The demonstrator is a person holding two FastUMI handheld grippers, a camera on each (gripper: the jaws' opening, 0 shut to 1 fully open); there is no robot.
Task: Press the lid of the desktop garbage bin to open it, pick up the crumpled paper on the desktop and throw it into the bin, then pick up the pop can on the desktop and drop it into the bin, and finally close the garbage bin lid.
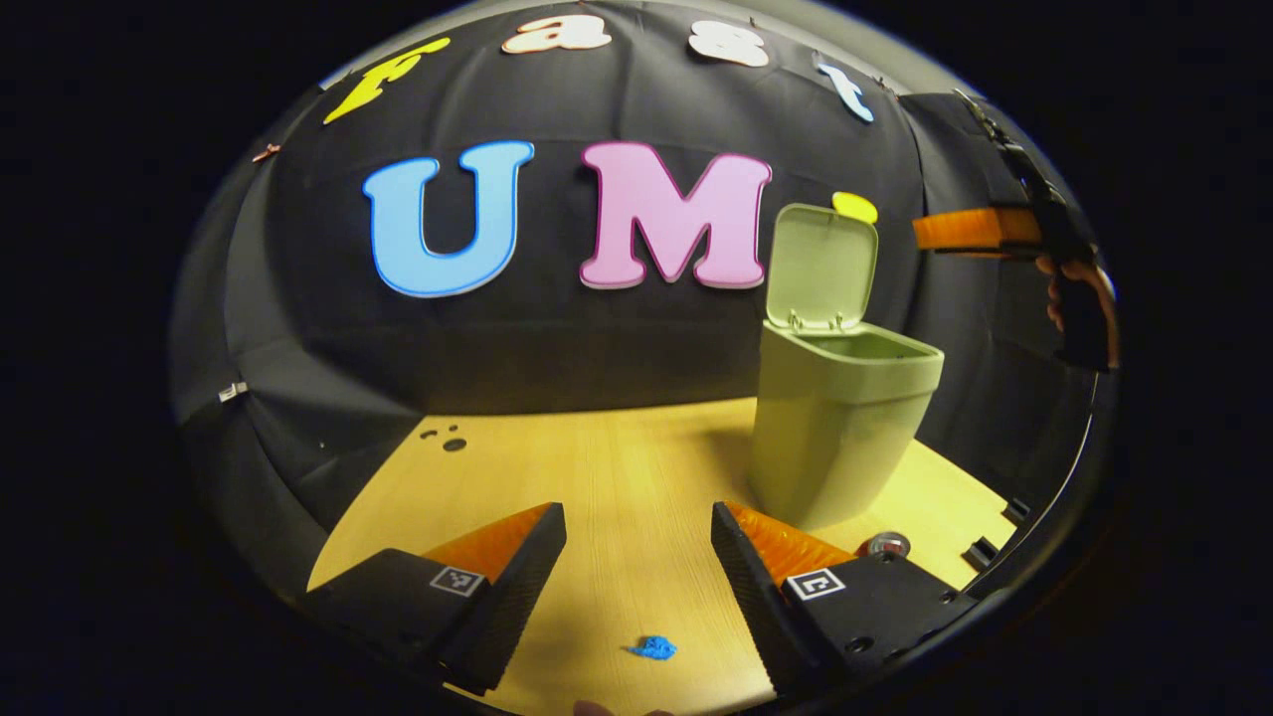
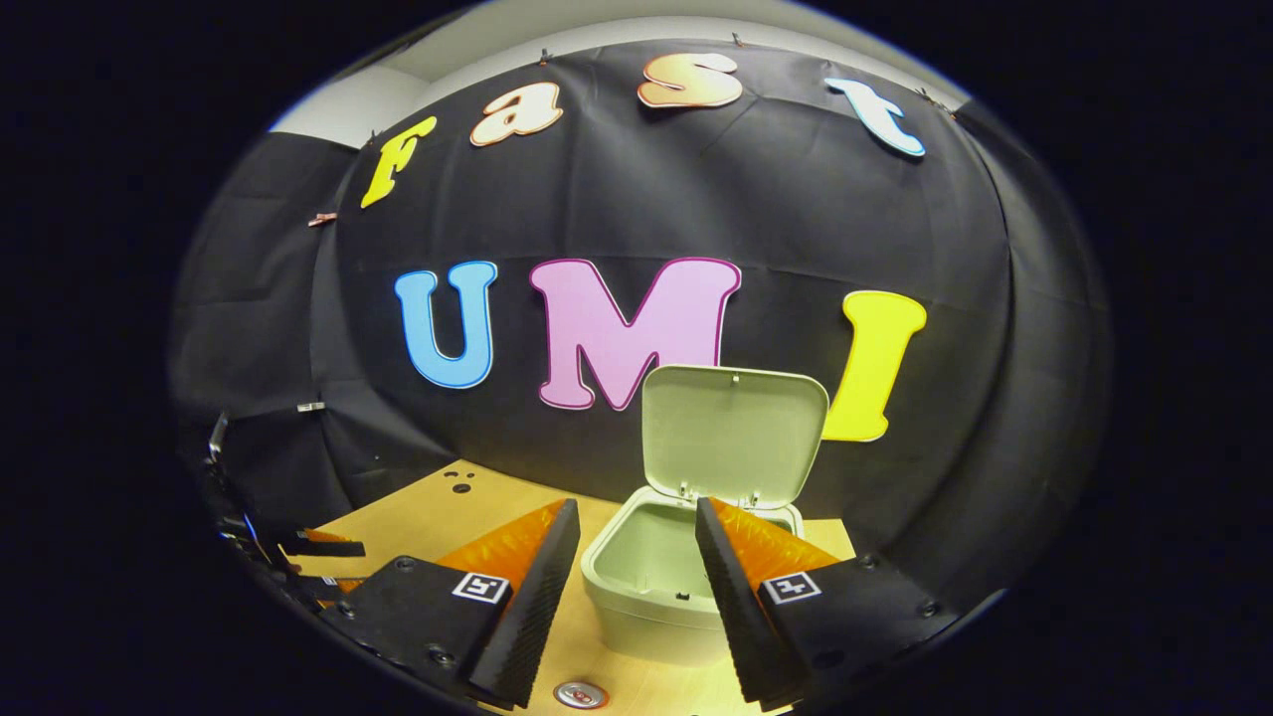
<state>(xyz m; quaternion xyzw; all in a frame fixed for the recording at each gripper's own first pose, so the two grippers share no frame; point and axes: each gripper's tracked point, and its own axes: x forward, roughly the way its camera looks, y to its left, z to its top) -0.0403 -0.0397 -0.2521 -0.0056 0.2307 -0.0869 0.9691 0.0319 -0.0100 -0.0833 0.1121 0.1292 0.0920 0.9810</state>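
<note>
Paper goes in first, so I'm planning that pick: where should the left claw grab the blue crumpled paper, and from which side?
Across its middle, from above. The crumpled paper is a small, low wad lying flat on the desktop, offering no edge or handle. It sits between the open fingers of the left claw, so probably lower straight down and close.

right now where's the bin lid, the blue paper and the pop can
bin lid (image 2: 734,428): right gripper view, middle of its raised inner face
blue paper (image 1: 652,648): left gripper view, centre of the wad
pop can (image 2: 580,694): right gripper view, its top
</note>
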